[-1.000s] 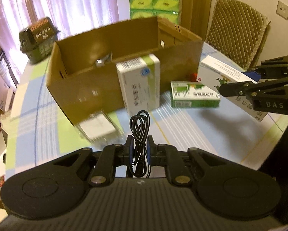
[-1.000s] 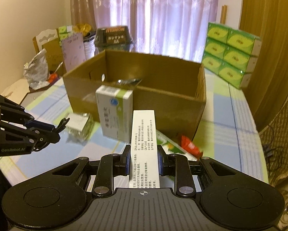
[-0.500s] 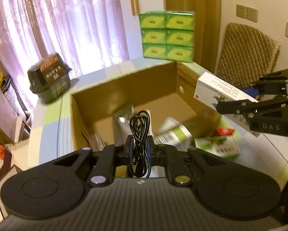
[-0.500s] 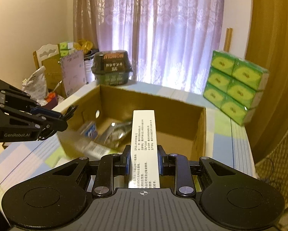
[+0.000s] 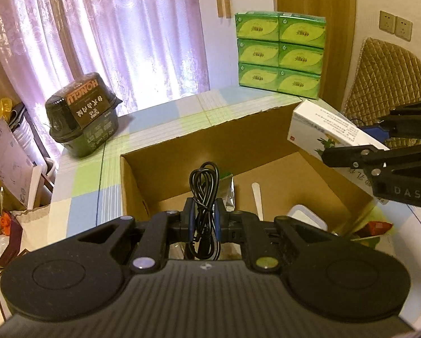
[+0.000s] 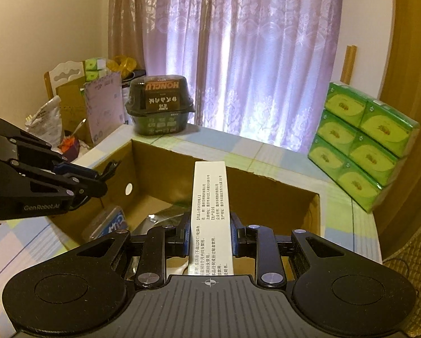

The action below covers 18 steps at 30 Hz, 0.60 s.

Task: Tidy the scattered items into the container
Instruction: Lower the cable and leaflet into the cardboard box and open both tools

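Observation:
The open cardboard box [image 5: 165, 146] [image 6: 281, 180] lies below both grippers. My left gripper [image 5: 204, 219] is shut on a coiled black cable [image 5: 204, 186], held over the box's left half. My right gripper [image 6: 210, 225] is shut on a long white medicine box [image 6: 210, 197] [image 5: 323, 132], held above the box's right side. In the right wrist view the left gripper [image 6: 97, 181] shows over the left wall. Inside the box lie a foil pouch [image 5: 228, 194], a white stick [image 5: 257, 197], a white item [image 5: 306, 217] and a blue-lettered pack [image 6: 109, 224].
A black bowl-shaped package [image 5: 83, 115] [image 6: 159, 107] stands on the checked tablecloth behind the box. Stacked green tissue packs [image 5: 279, 53] [image 6: 359, 146] are at the back right. A red packet [image 5: 375, 228] lies outside the box's right wall. A quilted chair [image 5: 390, 76] stands right; clutter [image 6: 69, 107] left.
Both grippers rose and moved forward from in front of the box to above its opening, carrying the cable and the white box. The view now looks down into the box.

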### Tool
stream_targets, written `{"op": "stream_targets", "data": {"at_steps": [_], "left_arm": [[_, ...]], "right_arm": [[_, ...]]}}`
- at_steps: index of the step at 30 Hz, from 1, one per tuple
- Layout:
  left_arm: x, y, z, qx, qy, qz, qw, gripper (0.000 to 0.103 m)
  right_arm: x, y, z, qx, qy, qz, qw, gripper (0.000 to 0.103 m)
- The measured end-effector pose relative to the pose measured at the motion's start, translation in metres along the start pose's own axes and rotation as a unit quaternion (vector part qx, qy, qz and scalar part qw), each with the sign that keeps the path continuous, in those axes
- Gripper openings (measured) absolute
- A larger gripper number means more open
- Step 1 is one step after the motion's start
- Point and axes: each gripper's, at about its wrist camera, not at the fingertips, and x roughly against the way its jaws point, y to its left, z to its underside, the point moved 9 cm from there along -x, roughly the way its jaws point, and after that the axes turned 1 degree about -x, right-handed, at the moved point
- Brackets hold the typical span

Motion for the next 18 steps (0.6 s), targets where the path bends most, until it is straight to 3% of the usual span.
{"op": "stream_targets", "data": {"at_steps": [6, 8, 9, 18], "left_arm": [[-0.021, 0.002, 0.005, 0.000, 0.010, -0.004, 0.9999, 0.011], [-0.026, 0.005, 0.007, 0.005, 0.012, -0.006, 0.9999, 0.024], [-0.026, 0.006, 0.008, 0.007, 0.011, -0.007, 0.9999, 0.037], [-0.010, 0.017, 0.017, 0.015, 0.001, -0.020, 0.9997, 0.037]], "right_arm": [[-0.013, 0.000, 0.003, -0.002, 0.007, -0.002, 1.000, 0.028], [-0.015, 0.000, 0.005, -0.004, 0.008, -0.002, 1.000, 0.028], [-0.016, 0.000, 0.006, -0.005, 0.009, -0.002, 1.000, 0.028], [-0.021, 0.000, 0.010, -0.011, 0.013, -0.004, 1.000, 0.028]]}}
